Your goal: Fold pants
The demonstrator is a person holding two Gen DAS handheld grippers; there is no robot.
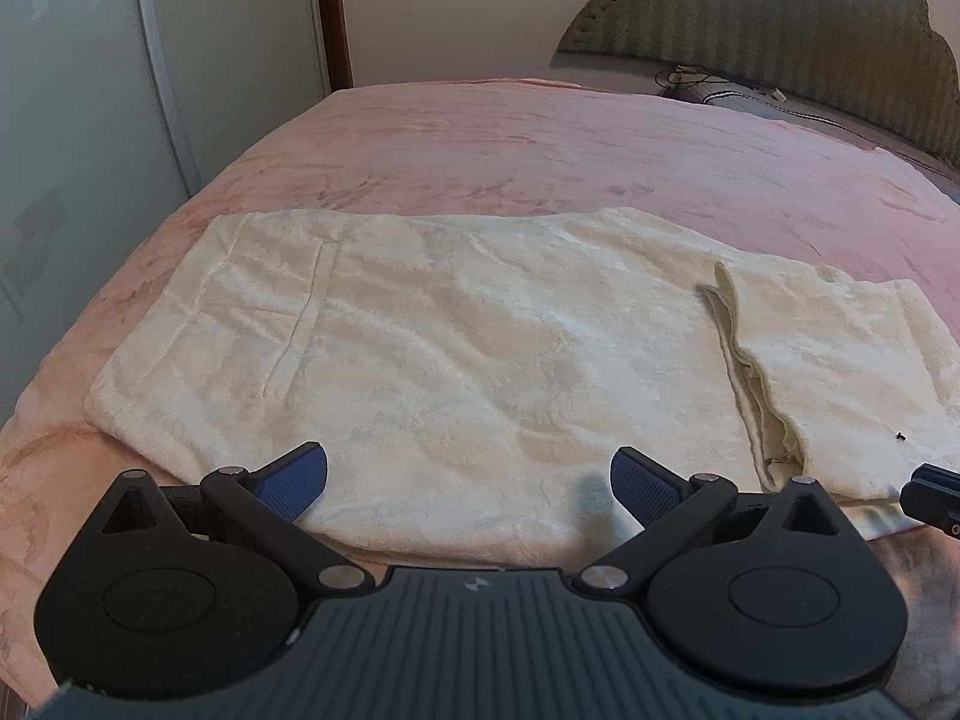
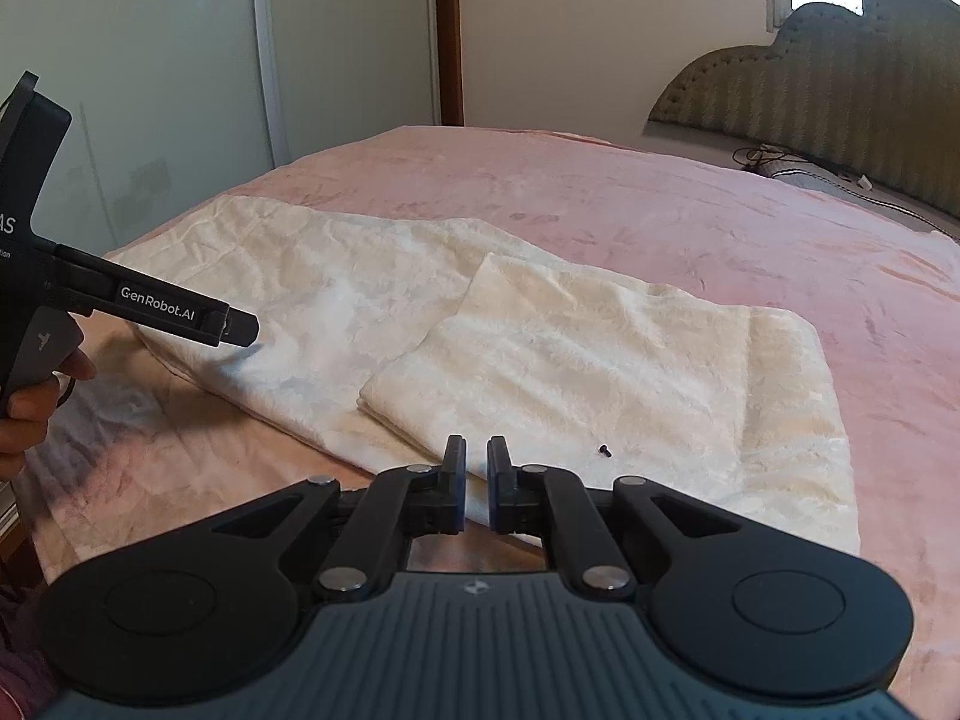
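The cream fleece pants point(image 1: 432, 336) lie flat across the pink blanket point(image 1: 540, 138) on the bed, one end folded back over itself point(image 2: 630, 372). The left gripper point(image 1: 468, 489) hovers at their near edge, fingers spread wide and empty. The right gripper point(image 2: 475, 480) sits by the folded end, fingers nearly together, gripping nothing. A tiny dark speck point(image 2: 604, 450) rests on the fabric.

Open pink blanket point(image 1: 540, 144) beyond cream pants point(image 1: 450, 330), headboard point(image 1: 780, 18) far right.
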